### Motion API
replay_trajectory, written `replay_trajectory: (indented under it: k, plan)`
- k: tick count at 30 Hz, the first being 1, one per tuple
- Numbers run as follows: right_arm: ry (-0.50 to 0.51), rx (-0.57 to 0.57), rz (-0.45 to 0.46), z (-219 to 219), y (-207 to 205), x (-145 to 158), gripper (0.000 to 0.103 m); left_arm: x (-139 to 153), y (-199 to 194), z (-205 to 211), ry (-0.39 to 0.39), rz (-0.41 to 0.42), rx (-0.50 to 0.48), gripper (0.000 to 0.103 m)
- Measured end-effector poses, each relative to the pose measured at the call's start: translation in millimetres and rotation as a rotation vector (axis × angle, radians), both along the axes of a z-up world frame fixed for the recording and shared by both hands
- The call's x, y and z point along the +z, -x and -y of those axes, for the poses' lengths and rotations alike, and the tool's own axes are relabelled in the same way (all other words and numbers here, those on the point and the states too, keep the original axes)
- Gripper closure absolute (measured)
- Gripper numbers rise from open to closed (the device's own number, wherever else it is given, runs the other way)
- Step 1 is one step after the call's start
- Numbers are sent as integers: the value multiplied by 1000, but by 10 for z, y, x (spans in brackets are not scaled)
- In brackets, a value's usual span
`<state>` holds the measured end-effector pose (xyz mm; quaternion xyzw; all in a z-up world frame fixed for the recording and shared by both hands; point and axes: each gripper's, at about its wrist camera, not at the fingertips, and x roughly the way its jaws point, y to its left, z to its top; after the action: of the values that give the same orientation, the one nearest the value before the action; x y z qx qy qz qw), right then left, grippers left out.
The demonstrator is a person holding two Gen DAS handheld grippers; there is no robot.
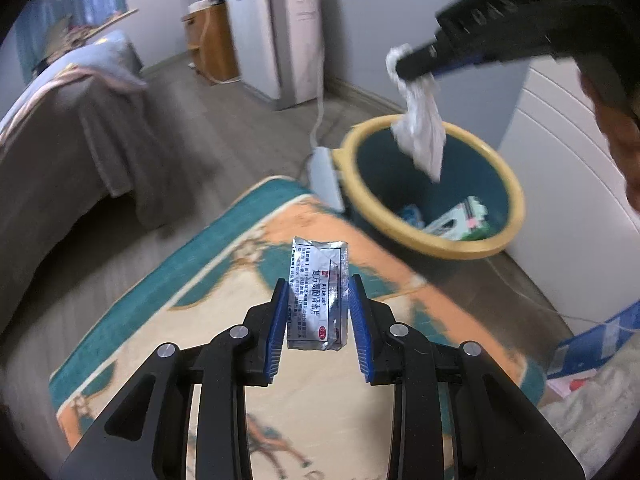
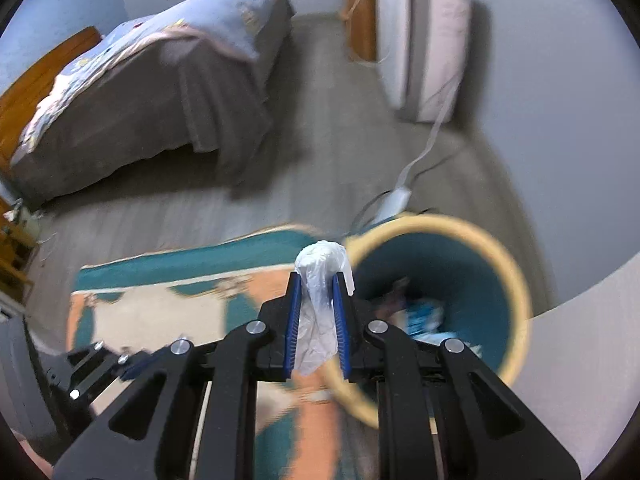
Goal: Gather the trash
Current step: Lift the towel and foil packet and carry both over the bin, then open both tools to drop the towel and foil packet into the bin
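Left gripper (image 1: 318, 292) pinches a light, crinkly silver foil packet (image 1: 318, 292) by its sides, while right gripper (image 2: 316, 292) squeezes a soft white plastic bag (image 2: 320, 304), round teal bin (image 1: 516, 184) at two o'clock.

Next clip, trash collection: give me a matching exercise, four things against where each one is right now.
Things:
1. silver medicine sachet
2. crumpled white plastic bag
3. white and green box
4. power strip

Places:
A. lying at the bottom of the bin
B. on the floor beside the bin
C. clamped in the left tool
D. clamped in the right tool

Pairs: 1-C, 2-D, 3-A, 4-B
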<state>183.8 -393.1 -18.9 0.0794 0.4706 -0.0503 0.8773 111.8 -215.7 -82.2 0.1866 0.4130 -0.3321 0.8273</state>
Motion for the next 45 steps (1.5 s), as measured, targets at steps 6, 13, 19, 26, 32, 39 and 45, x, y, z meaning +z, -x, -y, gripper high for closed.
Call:
replay_trajectory:
  k: [6, 13, 19, 26, 32, 39, 45]
  plan:
    - [-9, -102, -38, 648, 126, -143, 87, 21, 202, 424, 22, -31, -74, 71]
    - [-18, -200, -116, 1163, 255, -459, 87, -34, 291, 899, 22, -57, -128, 71]
    - [-52, -224, -184, 1294, 288, -760, 87, -132, 232, 1227, -16, -68, -161, 71]
    - [-87, -221, -174, 1243, 230, -810, 87, -173, -94, 1463, -73, -1, -114, 69]
    - [-159, -197, -92, 1227, 172, -771, 84, -83, -224, 1423, -52, 47, -76, 38]
    - [-138, -260, 6, 1320, 204, -672, 32, -137, -225, 1284, -22, 24, -43, 24]
    - [-148, -304, 2, 1419, 251, -664, 18, -136, -183, 1135, 12, -1, -3, 12]
